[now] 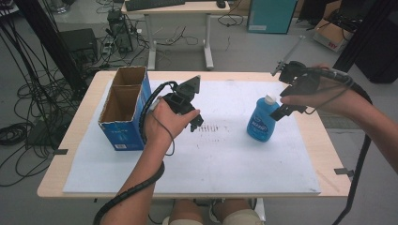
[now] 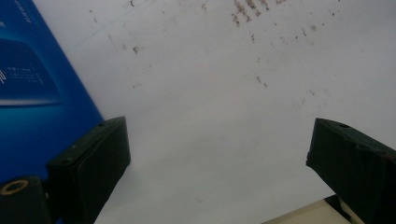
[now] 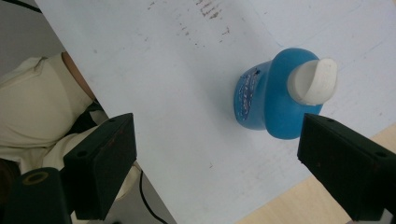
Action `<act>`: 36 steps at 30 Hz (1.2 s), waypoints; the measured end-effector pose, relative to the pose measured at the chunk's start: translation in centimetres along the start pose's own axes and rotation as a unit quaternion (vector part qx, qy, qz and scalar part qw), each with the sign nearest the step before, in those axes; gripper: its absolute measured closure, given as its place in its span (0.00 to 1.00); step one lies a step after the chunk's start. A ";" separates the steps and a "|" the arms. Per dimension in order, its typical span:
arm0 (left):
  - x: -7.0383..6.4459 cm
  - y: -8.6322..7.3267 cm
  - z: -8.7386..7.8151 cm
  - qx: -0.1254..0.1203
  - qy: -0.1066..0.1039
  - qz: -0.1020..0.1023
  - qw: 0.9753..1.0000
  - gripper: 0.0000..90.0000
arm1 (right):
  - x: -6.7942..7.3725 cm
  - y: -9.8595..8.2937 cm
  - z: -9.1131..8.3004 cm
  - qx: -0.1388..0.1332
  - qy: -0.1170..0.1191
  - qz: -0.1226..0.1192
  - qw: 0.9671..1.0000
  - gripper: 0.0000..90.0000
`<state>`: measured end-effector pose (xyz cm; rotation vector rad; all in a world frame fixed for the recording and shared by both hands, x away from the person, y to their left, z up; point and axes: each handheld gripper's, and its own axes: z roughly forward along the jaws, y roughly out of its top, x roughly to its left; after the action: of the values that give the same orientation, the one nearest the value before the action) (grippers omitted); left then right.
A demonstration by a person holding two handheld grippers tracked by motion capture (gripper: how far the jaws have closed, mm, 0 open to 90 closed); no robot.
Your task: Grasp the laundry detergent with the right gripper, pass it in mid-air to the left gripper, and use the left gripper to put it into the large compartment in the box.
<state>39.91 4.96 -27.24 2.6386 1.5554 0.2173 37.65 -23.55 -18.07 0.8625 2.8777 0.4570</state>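
Blue bottle point(image 1: 263, 123) w/ white cap upright on white sheet point(image 1: 225, 154), just below right gripper point(image 1: 287, 110), jaws apart, not touching. Left gripper point(image 1: 196, 123) jaws apart, beside blue box point(image 1: 123, 115).

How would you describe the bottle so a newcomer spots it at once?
Start at the white sheet covering the table and look to its right half, under the right gripper. The bottle stands there upright: blue plastic with a white cap, rounded and small beside the tall, open-topped cardboard box at the left.

Even, bright indoor light, soft shadows; gripper views slightly blurred.
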 end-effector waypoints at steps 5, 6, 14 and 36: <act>0.1 -0.1 0.1 -0.002 0.000 0.000 1.000 0.07 | -0.4 -0.5 -0.2 -0.002 -0.003 0.002 1.000 0.13; 0.1 -0.1 0.1 -0.002 0.000 0.000 1.000 0.07 | -0.5 -0.6 -0.3 -0.002 -0.004 0.003 1.000 0.13; 0.6 -0.3 0.0 0.001 0.003 -0.003 1.000 0.07 | -0.5 -0.9 -0.6 -0.010 -0.009 0.005 1.000 0.13; 0.6 -0.9 -0.5 -0.007 0.007 -0.002 1.000 0.07 | -1.7 -3.4 -1.4 -0.033 -0.033 0.023 0.999 0.10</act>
<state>39.34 5.89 -26.81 2.6287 1.5569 0.2451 37.05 -27.51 -17.82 0.9170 2.7718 0.5148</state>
